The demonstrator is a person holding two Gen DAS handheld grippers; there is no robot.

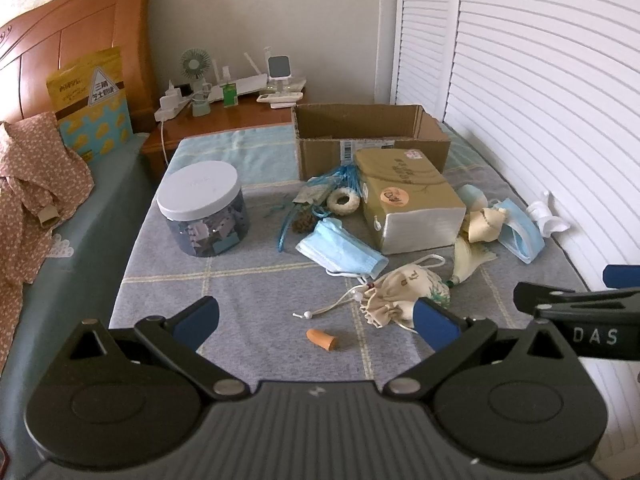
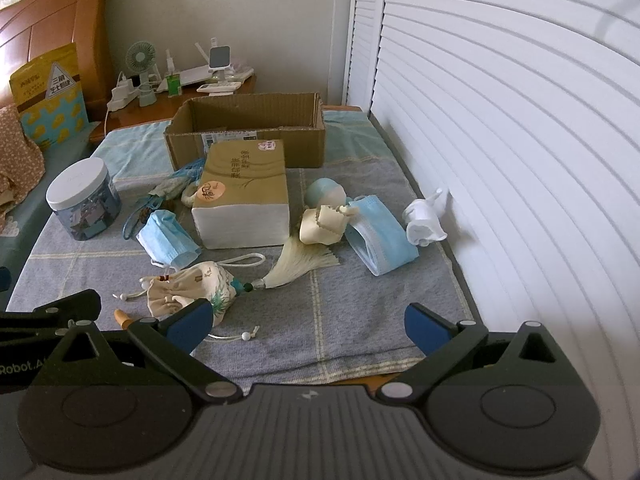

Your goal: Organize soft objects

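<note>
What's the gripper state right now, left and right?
Left gripper: open, holding nothing, above the grey mat.
Right gripper: open, holding nothing.

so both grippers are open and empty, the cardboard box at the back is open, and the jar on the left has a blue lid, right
Not quite: the jar has a white lid, not blue, as the left wrist view shows. The rest holds: the left gripper and right gripper have their jaws spread with nothing between them, and the cardboard box at the back is open.
</note>
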